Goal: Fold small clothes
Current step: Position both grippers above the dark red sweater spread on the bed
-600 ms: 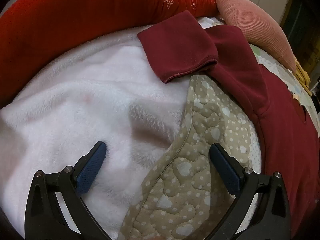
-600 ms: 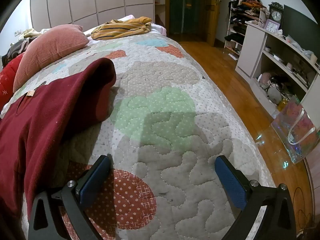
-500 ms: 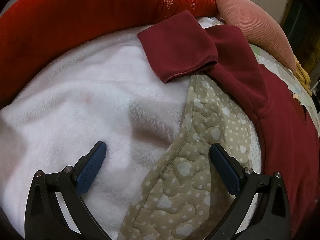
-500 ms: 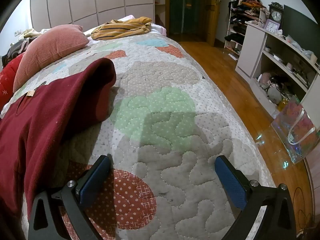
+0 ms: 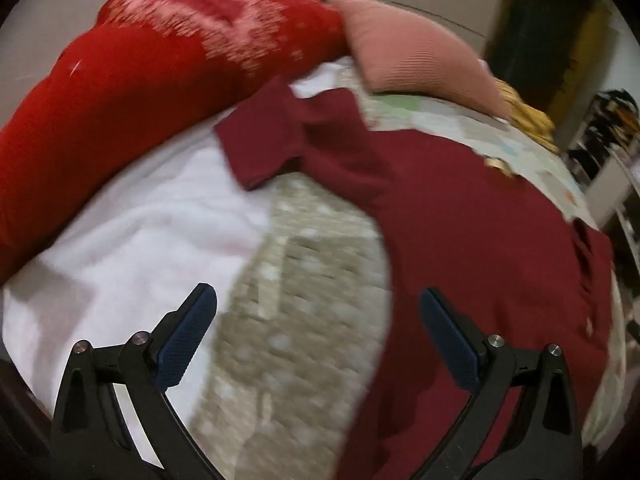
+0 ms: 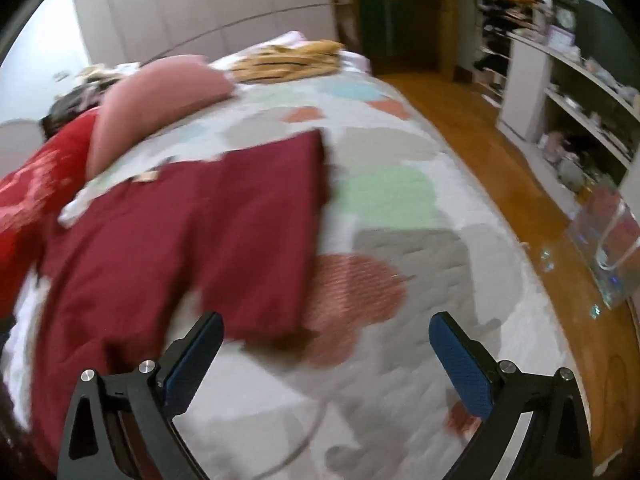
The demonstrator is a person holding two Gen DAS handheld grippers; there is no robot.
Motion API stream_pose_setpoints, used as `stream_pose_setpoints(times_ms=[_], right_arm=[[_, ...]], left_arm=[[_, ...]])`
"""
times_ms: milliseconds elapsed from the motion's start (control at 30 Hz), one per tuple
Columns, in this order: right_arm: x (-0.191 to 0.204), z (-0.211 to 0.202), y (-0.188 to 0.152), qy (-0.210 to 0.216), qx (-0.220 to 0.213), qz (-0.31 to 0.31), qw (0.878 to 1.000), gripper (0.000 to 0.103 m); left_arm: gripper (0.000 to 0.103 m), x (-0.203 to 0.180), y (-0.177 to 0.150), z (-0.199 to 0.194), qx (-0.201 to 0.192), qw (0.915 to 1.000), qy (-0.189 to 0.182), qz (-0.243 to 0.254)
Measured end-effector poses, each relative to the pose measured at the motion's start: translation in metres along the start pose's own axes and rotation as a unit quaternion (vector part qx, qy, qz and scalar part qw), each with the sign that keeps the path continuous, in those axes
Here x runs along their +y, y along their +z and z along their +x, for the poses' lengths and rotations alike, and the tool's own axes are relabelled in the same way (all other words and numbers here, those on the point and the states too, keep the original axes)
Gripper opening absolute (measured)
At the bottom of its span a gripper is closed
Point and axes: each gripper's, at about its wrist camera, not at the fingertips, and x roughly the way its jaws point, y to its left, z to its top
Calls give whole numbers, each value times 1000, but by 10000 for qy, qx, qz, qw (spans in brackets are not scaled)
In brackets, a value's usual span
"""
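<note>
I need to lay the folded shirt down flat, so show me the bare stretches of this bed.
Free: the patchwork quilt between the dark red shirt and the bed's floor-side edge. Crowded: the head end, with the pink ribbed pillow, striped yellow garment and red blanket.

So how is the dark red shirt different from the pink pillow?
The shirt is dark red and lies flat and spread out on the quilt; the pillow is pale pink and puffy. The shirt sits close to the right gripper, the pillow farther back toward the headboard. The pillow has fine ribs; the shirt looks smooth. Both are soft things lying on the bed.
</note>
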Motion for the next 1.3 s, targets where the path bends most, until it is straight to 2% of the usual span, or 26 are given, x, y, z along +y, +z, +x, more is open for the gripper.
stream_pose_setpoints(times_ms=[133,233,467,767,1300], right_arm=[[44,-26,-11,226,-192,-369,9989,103],[78,-34,-16,335,-281,-616,9971,103],[136,-25,-20,355,-185,-941,9948,103],[164,-11,-25,376,-29,-974,9945,103],[174,-4,-23,345,26,-954,9948,103]], left_arm=[[102,-27,-12,-19,-46,9996,-218,157],[102,-47,-19,-22,-73,9994,-217,265],[102,-70,-29,-25,-86,9989,-193,422],[102,-81,-30,-23,-102,9985,-204,495],[102,-86,-27,-16,-63,9981,-214,580]])
